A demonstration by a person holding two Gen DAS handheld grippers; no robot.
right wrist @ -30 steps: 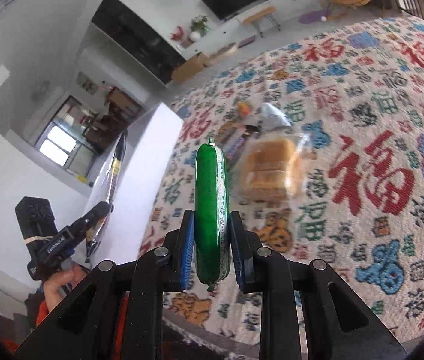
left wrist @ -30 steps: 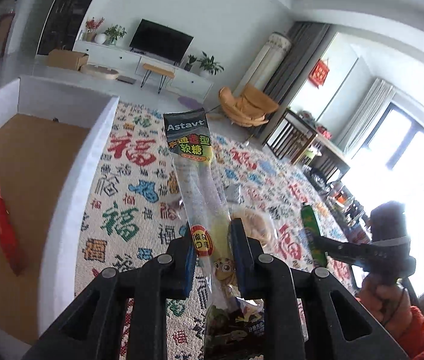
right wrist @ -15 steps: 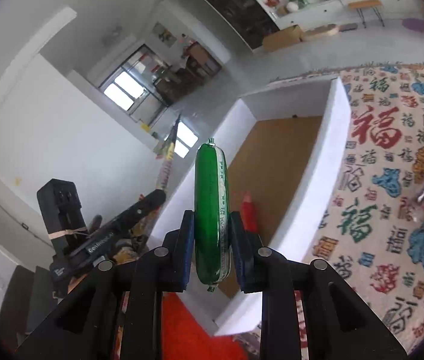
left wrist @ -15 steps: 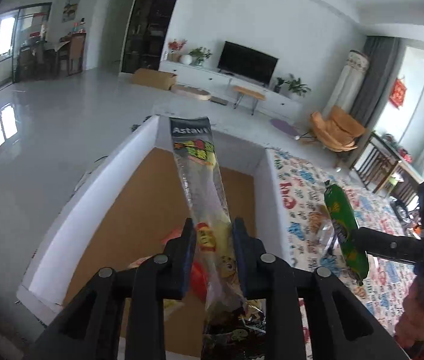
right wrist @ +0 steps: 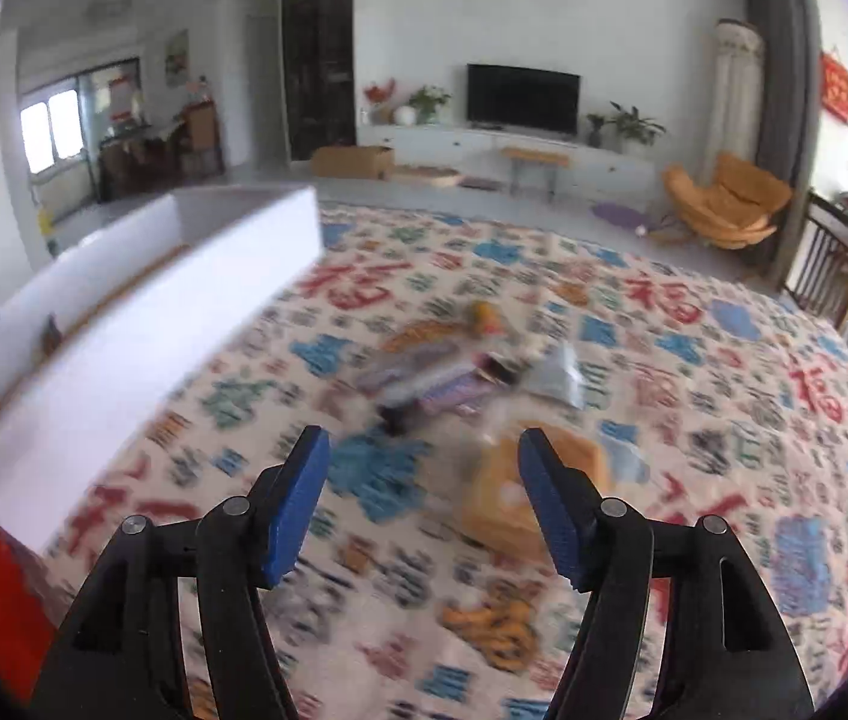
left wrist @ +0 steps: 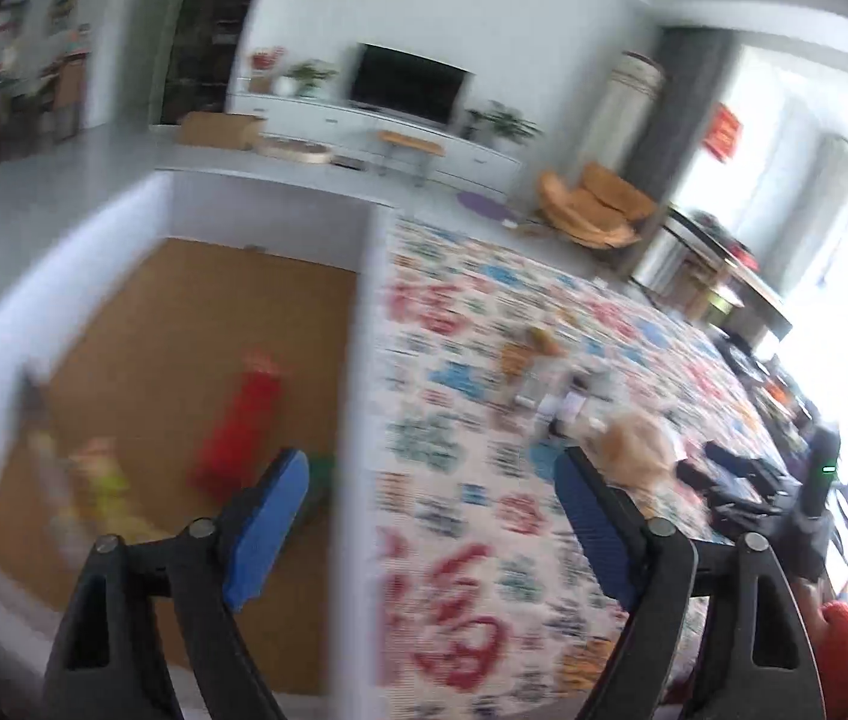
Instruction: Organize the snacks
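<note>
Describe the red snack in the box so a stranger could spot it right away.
Find the white-walled box with a brown floor, left of the patterned rug. The red snack lies mid-floor: a long red packet, while its neighbours by the left wall are yellowish.

the patterned rug (right wrist: 694,360) carries a white box (right wrist: 141,324) and loose snack packets (right wrist: 442,372).

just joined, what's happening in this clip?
A person is sorting snacks off a patterned cloth into a white box using two handheld grippers. Both the left gripper and right gripper have their jaws opening, with nothing between them. In the box lie a red packet, a green stick and some blurred yellowish packets. The right gripper now points at the remaining snack pile and a bread pack on the cloth.
</note>
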